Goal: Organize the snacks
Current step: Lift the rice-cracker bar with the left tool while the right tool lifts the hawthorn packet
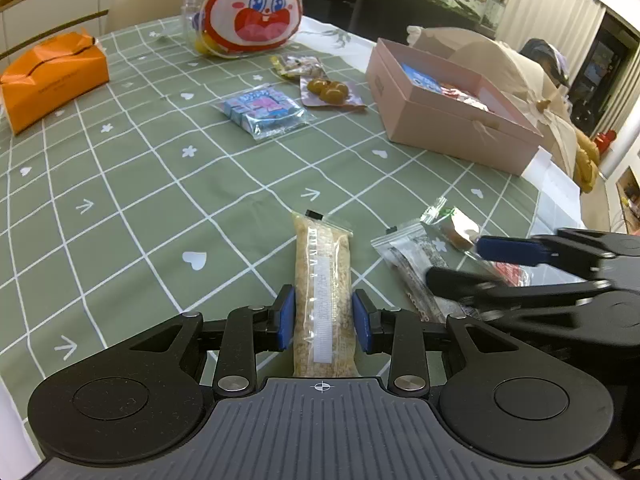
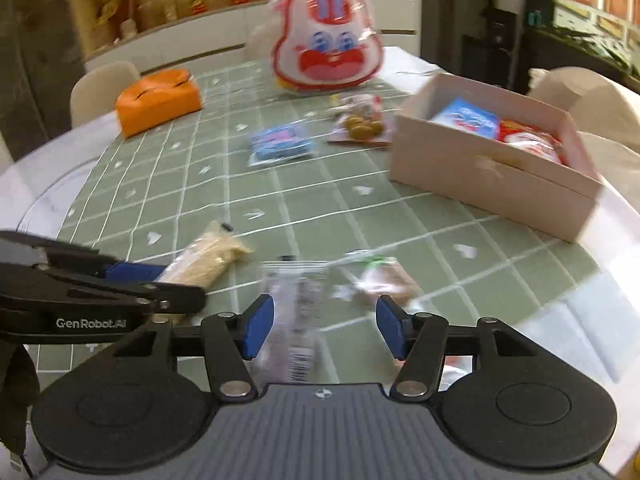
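**Two claws at the snack packets, pink box waiting**

The left claw (image 1: pixel 323 317) is clamped across a long clear packet of pale grain snack (image 1: pixel 323 280), which lies on the green checked bench (image 1: pixel 140 184). Just to its right, the right claw (image 2: pixel 325 326) stands part open over a silvery clear packet (image 2: pixel 294 320), its pads not touching it; a small brown-filled packet (image 2: pixel 386 282) lies beside. Farther off sits the open pink box (image 2: pixel 480 184), already holding several snacks. Other packets remain loose near a rabbit-faced bag (image 1: pixel 250 4). The step in hand looks like picking up. Next, each packet likely needs lifting and carrying to the box.
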The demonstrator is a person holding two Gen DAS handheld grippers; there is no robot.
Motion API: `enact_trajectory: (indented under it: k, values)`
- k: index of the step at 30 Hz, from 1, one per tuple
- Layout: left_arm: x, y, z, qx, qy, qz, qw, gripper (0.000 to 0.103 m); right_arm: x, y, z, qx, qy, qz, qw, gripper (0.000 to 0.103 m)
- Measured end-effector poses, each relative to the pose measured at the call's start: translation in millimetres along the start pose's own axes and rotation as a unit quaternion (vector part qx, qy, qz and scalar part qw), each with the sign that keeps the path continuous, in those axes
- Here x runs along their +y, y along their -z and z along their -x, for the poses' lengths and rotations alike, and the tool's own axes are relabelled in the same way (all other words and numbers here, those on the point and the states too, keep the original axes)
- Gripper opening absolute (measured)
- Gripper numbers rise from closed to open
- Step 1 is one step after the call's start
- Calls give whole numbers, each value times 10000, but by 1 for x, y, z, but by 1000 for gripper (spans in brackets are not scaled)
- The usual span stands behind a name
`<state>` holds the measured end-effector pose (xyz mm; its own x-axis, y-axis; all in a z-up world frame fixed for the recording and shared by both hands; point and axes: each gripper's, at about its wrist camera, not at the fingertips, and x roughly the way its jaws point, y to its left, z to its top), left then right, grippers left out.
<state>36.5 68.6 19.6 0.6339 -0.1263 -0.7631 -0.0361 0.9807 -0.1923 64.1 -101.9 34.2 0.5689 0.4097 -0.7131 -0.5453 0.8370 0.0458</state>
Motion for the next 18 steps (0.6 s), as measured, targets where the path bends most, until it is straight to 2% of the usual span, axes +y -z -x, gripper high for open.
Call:
enact_trajectory:
  k: [3,5,6,7,14,18]
  values:
    - [1,0,1,21,6,32,10000,34,3,-2,-11,143,-125,41,9998,56]
    - [1,0,1,25,6,25,10000,36,4,-1,-11,176,-192,89,9996,50]
    - [0,1,1,21,-5,11,10000,36,5,0,-9,194,-239,119,9995,42]
    - [-1,1,1,17,-27,-20,10000,36,4,1,-8,203,-236,131,9994,40]
    - [-8,4,3,17,-129,-173,9998,36,-20,8,18,92,-142,-134,9998,37]
    - [-10,6,5,55,-99,220,9997,34,-45,14,44,-145,35,-488,9987,37]
